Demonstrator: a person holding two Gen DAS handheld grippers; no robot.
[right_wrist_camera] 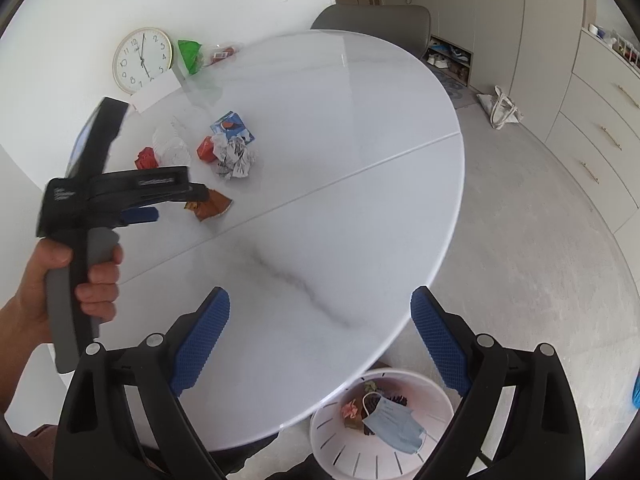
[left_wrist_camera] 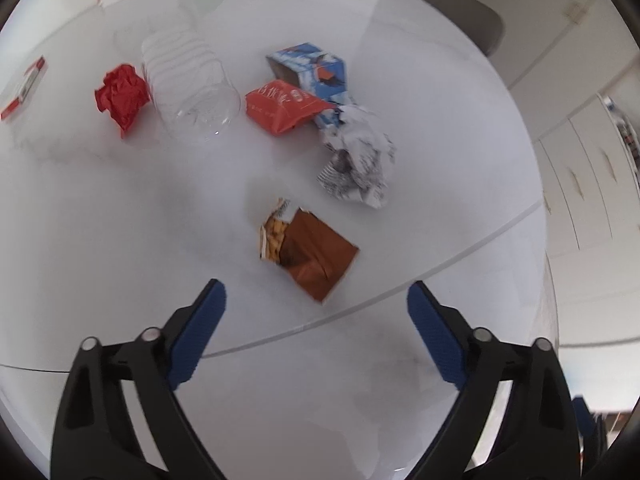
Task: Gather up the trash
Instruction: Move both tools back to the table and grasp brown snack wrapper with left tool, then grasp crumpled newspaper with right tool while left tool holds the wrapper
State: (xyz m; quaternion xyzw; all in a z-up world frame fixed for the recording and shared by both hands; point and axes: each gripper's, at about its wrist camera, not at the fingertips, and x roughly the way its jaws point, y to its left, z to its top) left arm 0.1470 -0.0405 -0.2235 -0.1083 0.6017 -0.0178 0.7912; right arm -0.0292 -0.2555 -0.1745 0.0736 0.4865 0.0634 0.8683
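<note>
Trash lies on the white round table [left_wrist_camera: 100, 208]: a brown snack wrapper [left_wrist_camera: 312, 256], crumpled newspaper [left_wrist_camera: 360, 156], a red packet [left_wrist_camera: 284, 106], a blue carton [left_wrist_camera: 316, 68], a clear plastic bottle [left_wrist_camera: 188, 80] and a red paper ball [left_wrist_camera: 122, 96]. My left gripper [left_wrist_camera: 316, 320] is open and empty, just short of the brown wrapper; it also shows in the right wrist view [right_wrist_camera: 176, 204]. My right gripper [right_wrist_camera: 320, 336] is open and empty over the table's near edge, above a white bin [right_wrist_camera: 384, 436] on the floor that holds a face mask [right_wrist_camera: 394, 424] and scraps.
A wall clock [right_wrist_camera: 143, 60], a green bag [right_wrist_camera: 190, 54] and a white card [right_wrist_camera: 156, 90] stand at the table's far side. A red-and-white box [left_wrist_camera: 24, 88] lies at the left. A grey chair [right_wrist_camera: 372, 16] is behind the table. Cabinets [right_wrist_camera: 600, 120] and a tote bag [right_wrist_camera: 502, 108] are to the right.
</note>
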